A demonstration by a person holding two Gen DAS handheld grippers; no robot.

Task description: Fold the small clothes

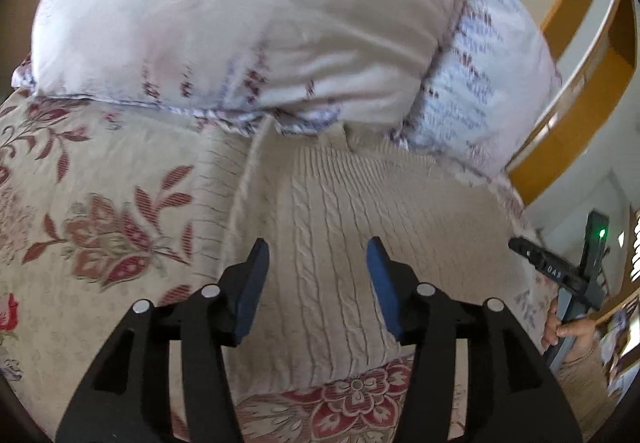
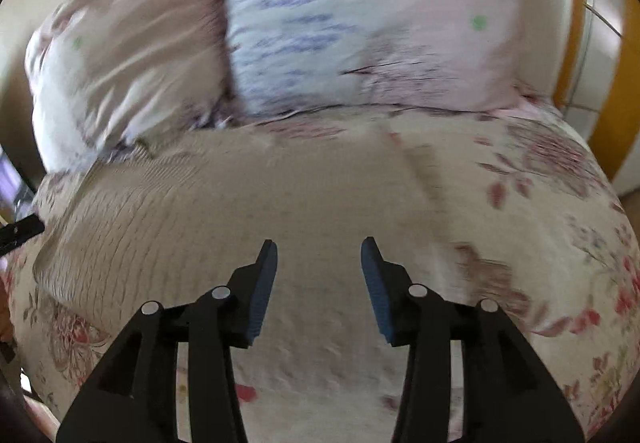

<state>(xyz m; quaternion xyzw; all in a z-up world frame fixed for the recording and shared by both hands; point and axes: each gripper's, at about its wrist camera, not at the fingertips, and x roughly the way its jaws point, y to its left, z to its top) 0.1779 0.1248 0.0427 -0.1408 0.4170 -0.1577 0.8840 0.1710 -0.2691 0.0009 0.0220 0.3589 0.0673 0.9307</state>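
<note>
1. A cream cable-knit sweater (image 1: 340, 227) is seen lying on a floral bedspread (image 1: 92, 211), its far edge touching the pillows (image 1: 240, 27) at 12 o'clock in the left wrist view.
2. In the right wrist view the same sweater (image 2: 240, 203) is spread across the middle, from about 9 o'clock toward 1 o'clock, with the bedspread (image 2: 560, 243) showing at 3 o'clock.
3. The left gripper (image 1: 318, 283) is held over the knit with its jaws apart; nothing is gripped.
4. The right gripper (image 2: 318, 283) is likewise held above the fabric with jaws apart and empty. Contact with the cloth cannot be told from either view.
5. A raised fold line is seen along the sweater's left side in the left wrist view, so a first side fold is judged possibly done; blur prevents certainty.
6. Remaining work is judged to be the other side fold and the final halving.
</note>
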